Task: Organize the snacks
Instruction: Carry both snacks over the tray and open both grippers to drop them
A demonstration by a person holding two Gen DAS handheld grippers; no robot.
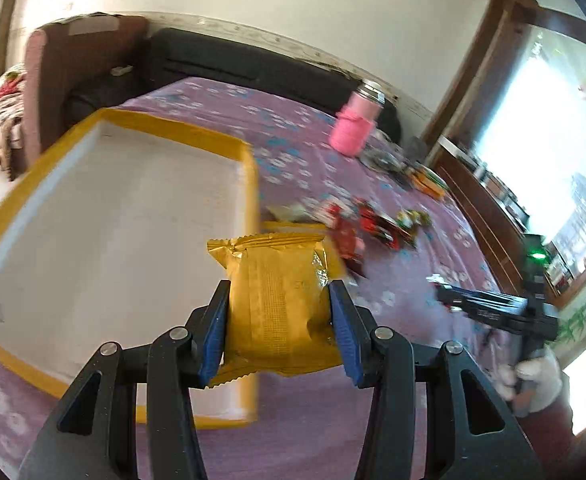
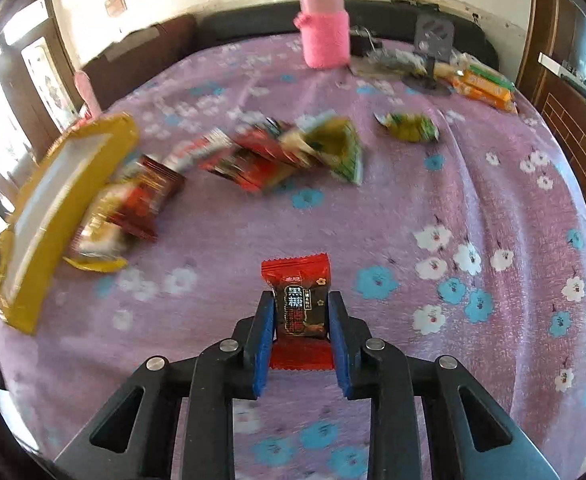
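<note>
My left gripper (image 1: pixel 279 292) is shut on a gold snack packet (image 1: pixel 277 296), held above the right edge of a yellow-rimmed tray (image 1: pixel 249 184) with a white floor. My right gripper (image 2: pixel 301 302) is shut on a small red and black candy packet (image 2: pixel 299 304) above the purple flowered cloth (image 2: pixel 493 200). A pile of red, green and gold snack packets (image 2: pixel 269 152) lies further out on the cloth, next to the tray (image 2: pixel 45 240). In the left wrist view, the right gripper (image 1: pixel 439 288) is at the far right, held by a gloved hand (image 1: pixel 537 380).
A pink bottle (image 2: pixel 325 36) stands at the far edge of the cloth. Beside it lie orange and green boxes (image 2: pixel 485 84) and a grey stand (image 2: pixel 433 40). A lone green packet (image 2: pixel 411 126) lies apart from the pile. A dark sofa back (image 1: pixel 253 64) runs behind.
</note>
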